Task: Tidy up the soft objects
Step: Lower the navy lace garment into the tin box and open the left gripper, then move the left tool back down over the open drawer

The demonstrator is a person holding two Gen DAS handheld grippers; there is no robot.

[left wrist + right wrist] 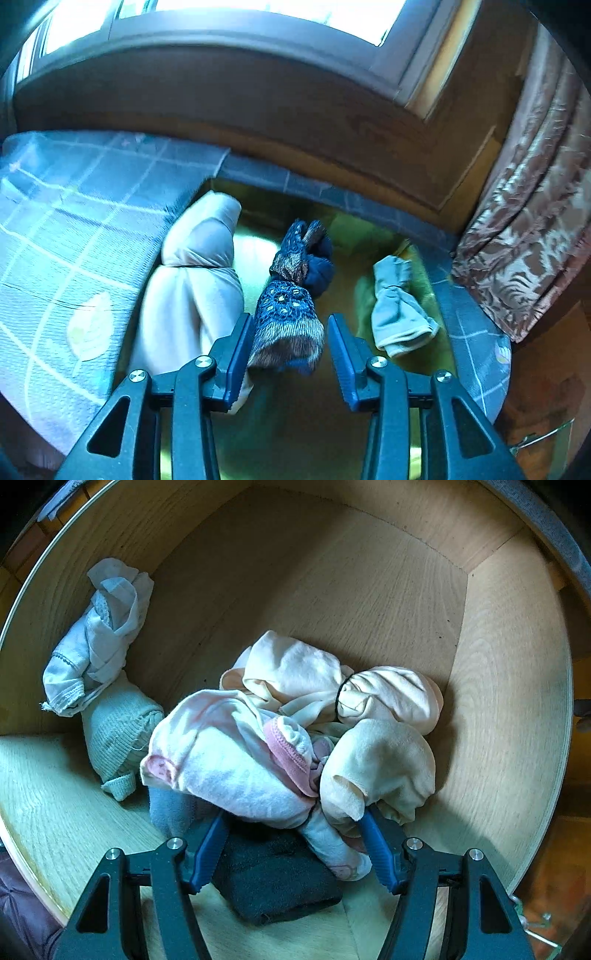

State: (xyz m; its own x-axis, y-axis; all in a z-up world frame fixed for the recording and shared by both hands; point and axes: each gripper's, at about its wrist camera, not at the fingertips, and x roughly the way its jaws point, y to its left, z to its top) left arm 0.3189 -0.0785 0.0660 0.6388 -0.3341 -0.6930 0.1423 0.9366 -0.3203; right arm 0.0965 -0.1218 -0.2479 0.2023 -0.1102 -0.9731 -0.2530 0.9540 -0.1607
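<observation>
Left gripper [286,354] jaws apart, pads clear of one blue patterned glove [291,295] lying between them on green surface [258,251]. Beside it: one white bundle [195,277], one grey glove [397,310]. Right gripper [291,853] spread, gripping nothing, over pale garment pile [288,738] in wooden drawer [332,583]; one black folded piece [277,882] between pads.

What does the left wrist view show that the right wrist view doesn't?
Left wrist only: a dark blue patterned knit sock between the open left gripper, a white fabric bundle, a small pale grey sock and a blue checked cloth. Right wrist only: a light wooden drawer with a heap of cream and pink garments, over a black folded cloth, between the right gripper fingers. Shared: nothing recognisable.
</observation>
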